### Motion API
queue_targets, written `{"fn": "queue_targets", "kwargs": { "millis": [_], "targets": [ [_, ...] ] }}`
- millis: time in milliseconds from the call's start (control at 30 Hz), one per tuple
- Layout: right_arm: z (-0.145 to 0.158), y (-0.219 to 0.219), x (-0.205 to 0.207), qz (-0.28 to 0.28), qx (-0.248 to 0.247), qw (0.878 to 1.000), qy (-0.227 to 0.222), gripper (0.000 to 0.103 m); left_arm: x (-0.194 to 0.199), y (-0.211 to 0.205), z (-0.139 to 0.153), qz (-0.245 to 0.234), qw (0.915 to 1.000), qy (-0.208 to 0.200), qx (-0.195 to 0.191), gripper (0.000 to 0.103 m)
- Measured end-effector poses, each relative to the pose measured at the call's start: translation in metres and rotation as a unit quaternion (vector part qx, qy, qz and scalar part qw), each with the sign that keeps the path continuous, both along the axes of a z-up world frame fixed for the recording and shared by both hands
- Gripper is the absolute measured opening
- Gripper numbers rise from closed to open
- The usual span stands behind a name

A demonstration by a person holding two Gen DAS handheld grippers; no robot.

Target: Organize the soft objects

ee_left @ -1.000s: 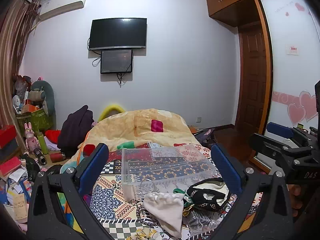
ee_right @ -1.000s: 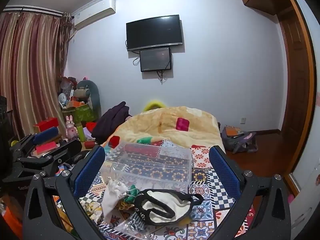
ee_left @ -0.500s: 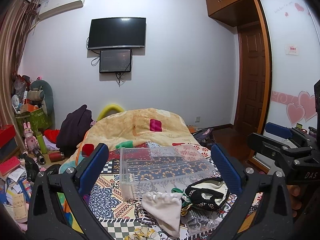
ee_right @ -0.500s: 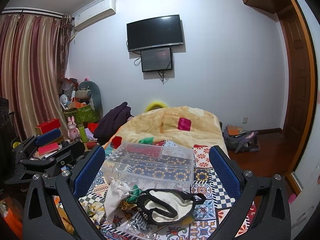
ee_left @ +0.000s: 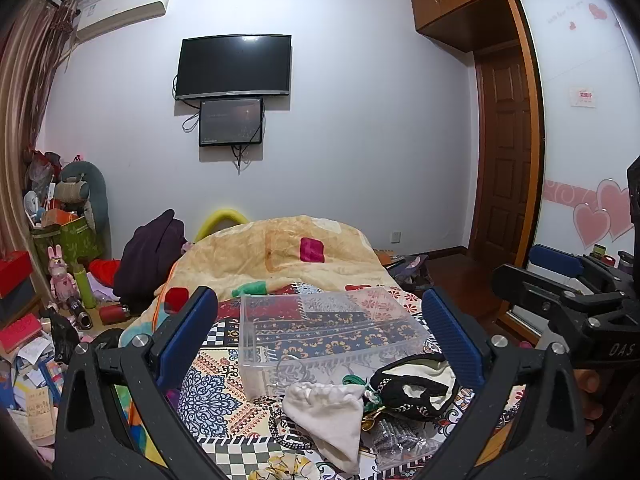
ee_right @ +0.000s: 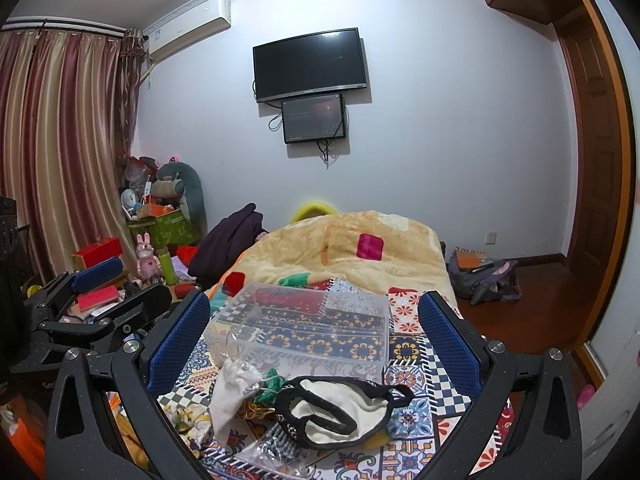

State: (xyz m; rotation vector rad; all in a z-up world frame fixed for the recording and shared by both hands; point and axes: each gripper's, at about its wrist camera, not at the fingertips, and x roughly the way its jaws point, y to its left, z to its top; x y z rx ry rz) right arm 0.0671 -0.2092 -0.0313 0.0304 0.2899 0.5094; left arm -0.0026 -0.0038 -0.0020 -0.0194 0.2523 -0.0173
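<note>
Nothing had been picked up yet, so this looked like the very start of the sorting: both grippers hung above the near end of the bed (ee_left: 224, 376), facing a heap of soft things that lay on the patterned cover just in front of an empty clear plastic bin (ee_left: 328, 332).

The heap held a white drawstring pouch (ee_left: 328, 408), a cream bag with black trim (ee_left: 416, 384) touching it on the right-hand side, a scrap of green cord (ee_left: 354, 380) between the 2, and a crinkled clear packet (ee_left: 400, 440) at the bed's near edge. All of them lay outside the bin, close against its near wall.

The left gripper (ee_left: 320, 344) was spread wide, its 2 blue pads far apart, grasping nothing and touching nothing. The right gripper (ee_right: 312, 344) was likewise fully released, with the cream bag (ee_right: 340, 408) and the pouch (ee_right: 232, 396) lying below and between its pads, but apart from them (the fisheye makes the gap hard to judge).

The next move, as I judged it, called for lowering 1 gripper onto a single item, most readily the pouch for the left or the cream bag for the right, pinching a good fold of cloth, and lifting it over the bin's near wall. The cord appeared tangled between the 2 items, so 1 might well drag the other along.
</note>
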Motion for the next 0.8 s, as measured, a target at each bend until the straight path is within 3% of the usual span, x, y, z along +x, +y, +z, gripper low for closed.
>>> {"fn": "queue_targets", "kwargs": {
  "millis": [800],
  "targets": [
    [-0.0019, -0.0011, 0.0008, 0.000, 0.002, 1.000, 0.001, 0.103, -0.0004, 0.0013, 0.0009, 0.000, 1.0000, 0.000, 0.000, 0.103]
  ]
}}
